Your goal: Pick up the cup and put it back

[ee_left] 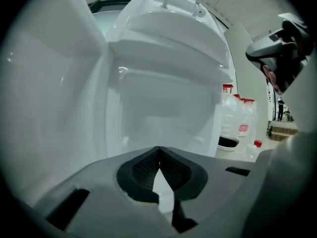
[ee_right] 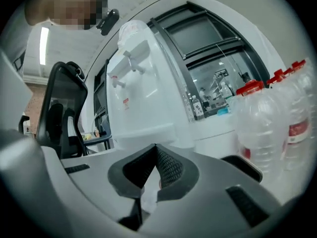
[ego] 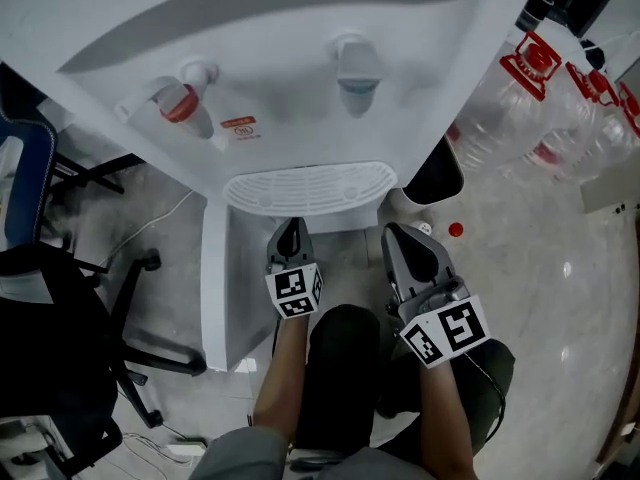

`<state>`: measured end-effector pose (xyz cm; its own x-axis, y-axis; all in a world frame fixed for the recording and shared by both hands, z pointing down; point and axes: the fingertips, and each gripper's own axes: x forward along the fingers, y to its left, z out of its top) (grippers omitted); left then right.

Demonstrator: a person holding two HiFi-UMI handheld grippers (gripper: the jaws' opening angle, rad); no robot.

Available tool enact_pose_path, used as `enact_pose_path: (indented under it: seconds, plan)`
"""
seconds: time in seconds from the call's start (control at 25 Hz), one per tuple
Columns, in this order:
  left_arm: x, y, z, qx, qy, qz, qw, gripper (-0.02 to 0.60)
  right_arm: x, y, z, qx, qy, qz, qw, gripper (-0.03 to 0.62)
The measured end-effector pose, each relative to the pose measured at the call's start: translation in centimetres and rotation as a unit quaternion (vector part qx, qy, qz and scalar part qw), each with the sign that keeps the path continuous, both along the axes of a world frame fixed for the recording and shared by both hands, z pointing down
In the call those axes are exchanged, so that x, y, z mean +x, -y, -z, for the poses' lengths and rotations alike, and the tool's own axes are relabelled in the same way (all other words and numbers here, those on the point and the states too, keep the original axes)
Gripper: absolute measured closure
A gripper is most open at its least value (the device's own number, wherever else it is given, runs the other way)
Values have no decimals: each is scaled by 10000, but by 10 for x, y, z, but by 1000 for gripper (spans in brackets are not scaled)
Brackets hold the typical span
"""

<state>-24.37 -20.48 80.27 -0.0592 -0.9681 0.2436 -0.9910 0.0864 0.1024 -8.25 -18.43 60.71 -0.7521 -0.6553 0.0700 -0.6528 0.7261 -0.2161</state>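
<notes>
Risk: no cup shows in any view, so a blind reach under the white plastic water dispenser (ego: 300,68) could knock its white slotted drip tray (ego: 305,188) or taps. Left gripper (ee_left: 158,150) and right gripper (ee_right: 155,148) both sit just below that tray, jaws closed together, holding nothing. Clear plastic water jugs with red caps (ego: 500,118), right of the dispenser, look empty, though glare makes that uncertain.
</notes>
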Motion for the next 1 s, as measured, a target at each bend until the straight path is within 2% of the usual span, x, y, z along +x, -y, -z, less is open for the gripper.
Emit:
enact_pose_path:
  seconds: [0.2, 0.52, 0.68, 0.84, 1.0]
  plan:
    - [-15, 17, -21, 24, 10, 109, 9999, 572, -16, 1, -52, 119, -607, 69, 9981, 583]
    - [-24, 40, -56, -171, 68, 309, 9994, 565, -27, -2, -86, -56, -577, 138, 9982, 583]
    - [-26, 46, -72, -318, 29, 372, 9988, 464, -24, 2, -83, -69, -466, 101, 9988, 583]
    - [-26, 53, -90, -493, 13, 430, 9979, 400, -16, 2, -83, -120, -396, 27, 9991, 583]
    - [-27, 66, -105, -617, 18, 431, 9972, 367, -14, -2, -87, -141, -430, 66, 9990, 583]
